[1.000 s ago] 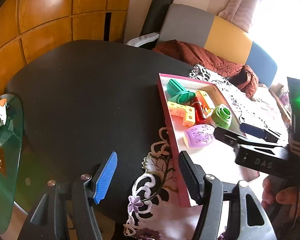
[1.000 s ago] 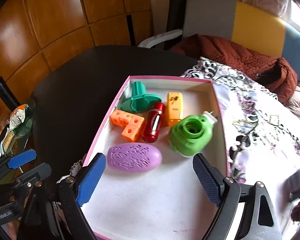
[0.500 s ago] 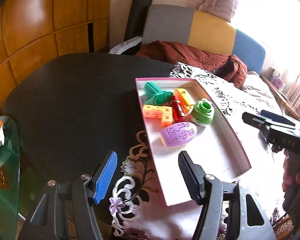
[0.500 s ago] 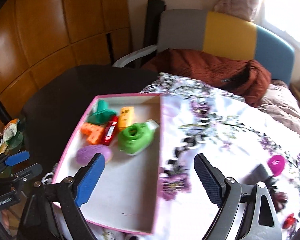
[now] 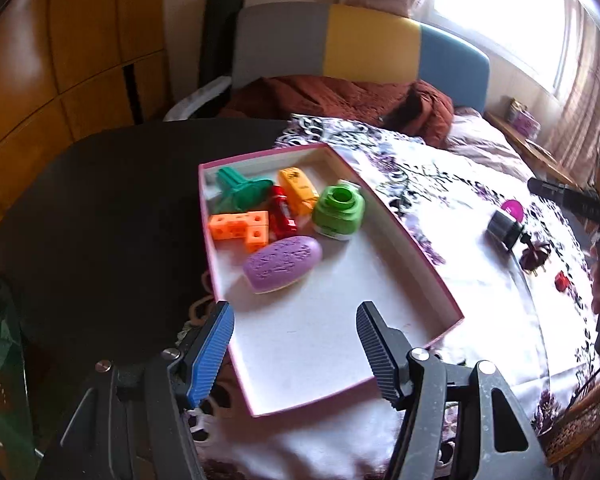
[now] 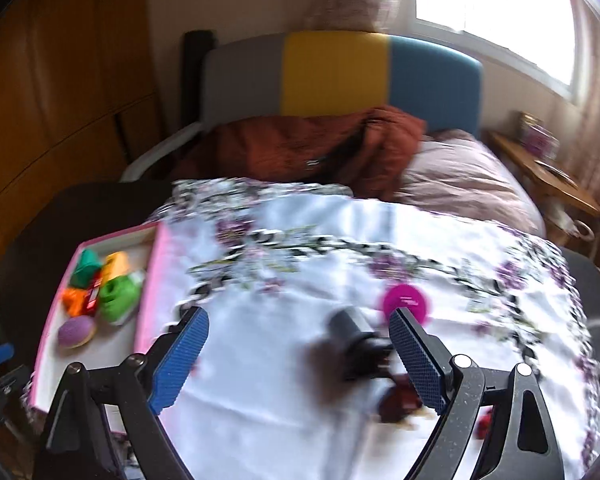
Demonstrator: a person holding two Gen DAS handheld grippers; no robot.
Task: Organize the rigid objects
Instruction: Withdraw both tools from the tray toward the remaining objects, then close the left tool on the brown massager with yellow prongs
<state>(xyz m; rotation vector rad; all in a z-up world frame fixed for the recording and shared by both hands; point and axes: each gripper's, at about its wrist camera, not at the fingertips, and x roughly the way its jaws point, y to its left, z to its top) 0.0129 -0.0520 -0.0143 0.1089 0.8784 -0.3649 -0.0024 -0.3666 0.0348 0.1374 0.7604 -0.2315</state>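
On the table [image 5: 80,216], half covered by a flowered cloth [image 5: 440,184], stands a pink-edged box [image 5: 404,236] already holding six toys: a purple oval [image 5: 283,258], a green round piece [image 5: 339,211], orange cubes [image 5: 242,227], a teal piece, a red one and a yellow one. Well apart from the box, on the cloth, lie a dark cylinder [image 6: 350,330], a pink disc [image 6: 405,301], a dark brown piece [image 6: 396,400] and a small red bit. The step in hand looks like fetching one of these; the next move calls for lowering over the cylinder and squeezing. The right hand-held gripper [image 6: 298,354] points down over the cloth, its jaws opening, the blurred cylinder just ahead of them, not pinched. The left hand-held gripper [image 5: 294,346] hovers apart and empty at the box's near end.
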